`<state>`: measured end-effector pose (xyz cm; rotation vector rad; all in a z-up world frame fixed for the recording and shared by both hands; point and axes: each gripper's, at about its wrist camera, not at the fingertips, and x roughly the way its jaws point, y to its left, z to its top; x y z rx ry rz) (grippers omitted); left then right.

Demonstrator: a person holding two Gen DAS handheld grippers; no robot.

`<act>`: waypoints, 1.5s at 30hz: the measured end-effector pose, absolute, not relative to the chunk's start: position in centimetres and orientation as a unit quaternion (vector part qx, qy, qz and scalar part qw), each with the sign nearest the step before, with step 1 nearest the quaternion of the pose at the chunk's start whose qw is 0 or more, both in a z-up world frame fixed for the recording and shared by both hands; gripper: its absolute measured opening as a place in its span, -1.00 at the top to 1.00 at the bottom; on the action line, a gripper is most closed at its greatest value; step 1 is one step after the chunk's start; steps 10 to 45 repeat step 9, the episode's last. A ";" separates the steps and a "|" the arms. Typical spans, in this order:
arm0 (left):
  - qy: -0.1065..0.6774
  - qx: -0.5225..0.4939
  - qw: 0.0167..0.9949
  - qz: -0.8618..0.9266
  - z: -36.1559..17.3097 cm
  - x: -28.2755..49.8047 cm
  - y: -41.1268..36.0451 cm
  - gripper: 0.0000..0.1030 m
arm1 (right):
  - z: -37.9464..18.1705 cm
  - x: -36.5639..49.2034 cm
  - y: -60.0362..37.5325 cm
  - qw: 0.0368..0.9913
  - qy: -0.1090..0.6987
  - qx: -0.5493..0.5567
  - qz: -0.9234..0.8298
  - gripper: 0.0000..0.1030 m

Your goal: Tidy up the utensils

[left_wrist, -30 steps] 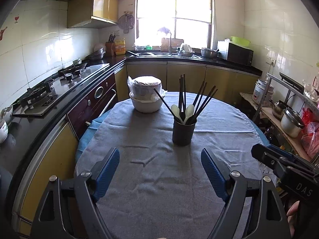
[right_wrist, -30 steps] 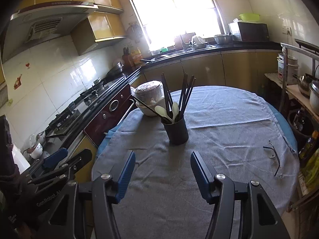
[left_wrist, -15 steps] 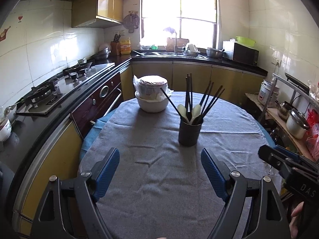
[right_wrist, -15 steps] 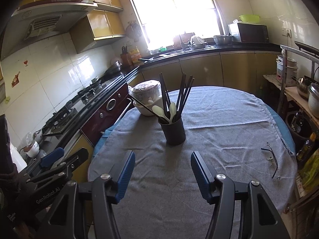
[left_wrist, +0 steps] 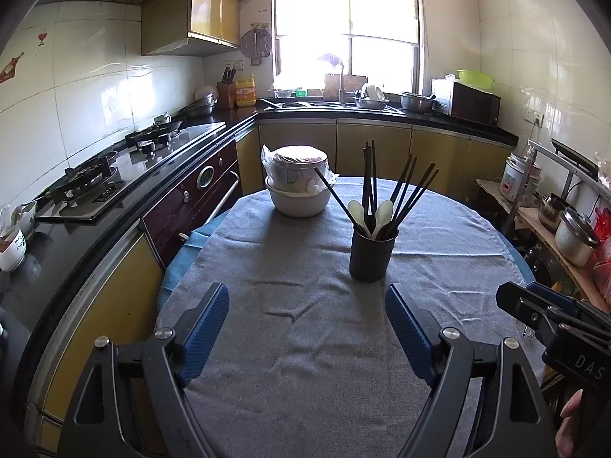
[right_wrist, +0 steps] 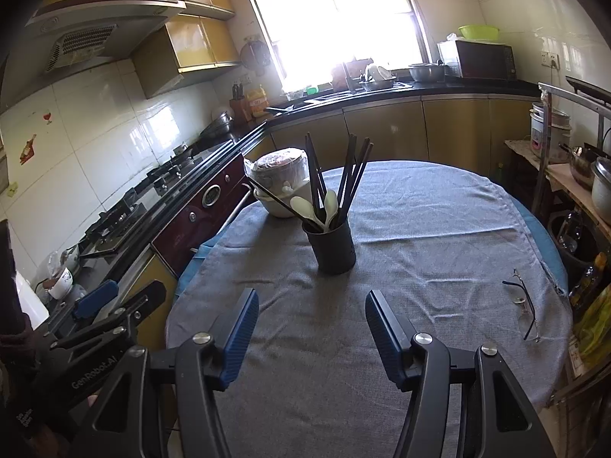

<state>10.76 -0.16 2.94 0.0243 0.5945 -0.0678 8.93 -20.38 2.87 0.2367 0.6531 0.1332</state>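
Note:
A black utensil cup (left_wrist: 372, 253) (right_wrist: 335, 249) stands upright near the middle of the round table with the grey cloth (left_wrist: 305, 343) (right_wrist: 420, 229). Several dark chopsticks (left_wrist: 414, 191) (right_wrist: 353, 175) and two white spoons (left_wrist: 383, 212) (right_wrist: 305, 206) stick out of it. My left gripper (left_wrist: 307, 305) hangs open over the table's near edge, short of the cup, with nothing between its blue pads. My right gripper (right_wrist: 311, 311) is open too, also empty and short of the cup. Each gripper shows at the edge of the other's view.
A white bowl with a plastic-wrapped lidded pot (left_wrist: 298, 185) (right_wrist: 280, 187) sits behind the cup on the left. Eyeglasses (right_wrist: 523, 305) lie near the table's right edge. A stove counter (left_wrist: 114, 191) runs along the left; a cluttered shelf (left_wrist: 565, 229) stands on the right.
In the left wrist view the cup and bowl have slid a little to the right and down. Both grippers stay open and empty, still short of the cup.

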 end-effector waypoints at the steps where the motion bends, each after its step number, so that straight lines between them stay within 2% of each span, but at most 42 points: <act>1: 0.293 0.012 0.955 -0.033 2.9 10.8 -0.2 -0.63 | 2.8 9.0 -20.4 0.937 0.321 0.117 0.066 -0.19; 45: 0.295 0.011 0.955 -0.029 2.1 11.3 0.1 -0.63 | 1.8 9.6 -20.2 0.934 0.331 0.114 0.068 -0.19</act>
